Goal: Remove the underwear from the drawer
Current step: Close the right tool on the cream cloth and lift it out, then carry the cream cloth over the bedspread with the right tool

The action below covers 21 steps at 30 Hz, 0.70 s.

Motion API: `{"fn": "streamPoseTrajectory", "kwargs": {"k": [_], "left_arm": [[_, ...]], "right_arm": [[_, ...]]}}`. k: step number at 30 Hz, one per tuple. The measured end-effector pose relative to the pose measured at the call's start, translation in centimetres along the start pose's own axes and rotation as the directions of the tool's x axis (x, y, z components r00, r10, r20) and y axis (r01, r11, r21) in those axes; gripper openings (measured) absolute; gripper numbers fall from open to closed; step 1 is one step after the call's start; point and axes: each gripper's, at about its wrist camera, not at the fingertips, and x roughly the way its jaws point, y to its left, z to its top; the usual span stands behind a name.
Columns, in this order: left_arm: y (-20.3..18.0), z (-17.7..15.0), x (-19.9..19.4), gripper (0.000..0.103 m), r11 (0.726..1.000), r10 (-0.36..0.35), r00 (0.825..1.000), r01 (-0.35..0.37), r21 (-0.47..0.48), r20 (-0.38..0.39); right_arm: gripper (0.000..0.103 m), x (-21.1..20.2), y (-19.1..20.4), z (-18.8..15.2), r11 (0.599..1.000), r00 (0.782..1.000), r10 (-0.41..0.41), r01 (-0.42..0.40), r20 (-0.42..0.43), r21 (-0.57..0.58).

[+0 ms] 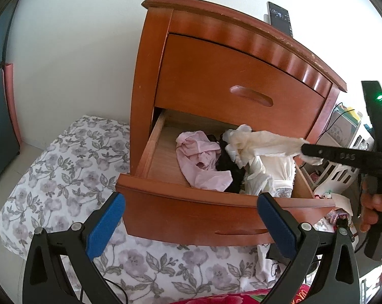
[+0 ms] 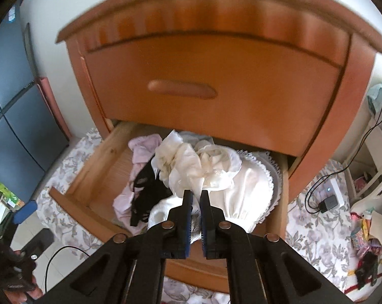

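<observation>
The lower drawer [image 1: 191, 210] of a wooden nightstand stands pulled out. Inside lie pink underwear [image 1: 201, 157], a black piece [image 1: 229, 162], a cream piece [image 1: 256, 139] and a white lace-edged garment [image 2: 249, 192]. My right gripper [image 1: 305, 150] comes in from the right, shut on an end of the cream underwear, which stretches from the pile to its tips. In the right wrist view the cream underwear [image 2: 191, 167] bunches just ahead of the right gripper [image 2: 196, 197]. My left gripper [image 1: 191, 217] hangs open in front of the drawer's face, holding nothing.
The upper drawer [image 1: 216, 76] is shut, and a phone [image 1: 279, 17] stands on the nightstand top. Floral bedding [image 1: 64, 167] lies below and to the left. A white basket [image 1: 338, 177] sits at the right, with cables and a charger [image 2: 327, 202] on the bedding.
</observation>
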Motion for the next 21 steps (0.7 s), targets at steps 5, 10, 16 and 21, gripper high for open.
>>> {"fn": "streamPoseTrajectory", "kwargs": {"k": [5, 10, 16, 21], "left_arm": [[-1.1, 0.2, -0.9, 0.103, 1.0, -0.018, 1.0, 0.017, 0.019, 0.01], [-2.2, 0.3, -1.6, 0.103, 0.999, -0.033, 0.999, 0.033, 0.04, 0.015], [-3.1, 0.4, -2.1, 0.103, 0.997, -0.043, 0.999, 0.042, 0.06, 0.023], [-3.8, 0.4, -2.6, 0.103, 0.996, -0.051, 0.998, 0.049, 0.077, 0.028]], "right_arm": [[0.006, -3.0, 0.0, 0.2, 1.0, 0.998, 0.007, -0.007, 0.057, -0.003], [0.006, -5.7, -0.2, 0.1, 1.0, 0.994, 0.001, -0.001, 0.108, 0.004], [0.006, -9.0, -1.0, 0.4, 1.0, 0.984, -0.009, 0.005, 0.176, 0.023], [0.006, -11.6, -2.0, 0.5, 0.999, 0.975, -0.026, 0.018, 0.222, 0.039]]}}
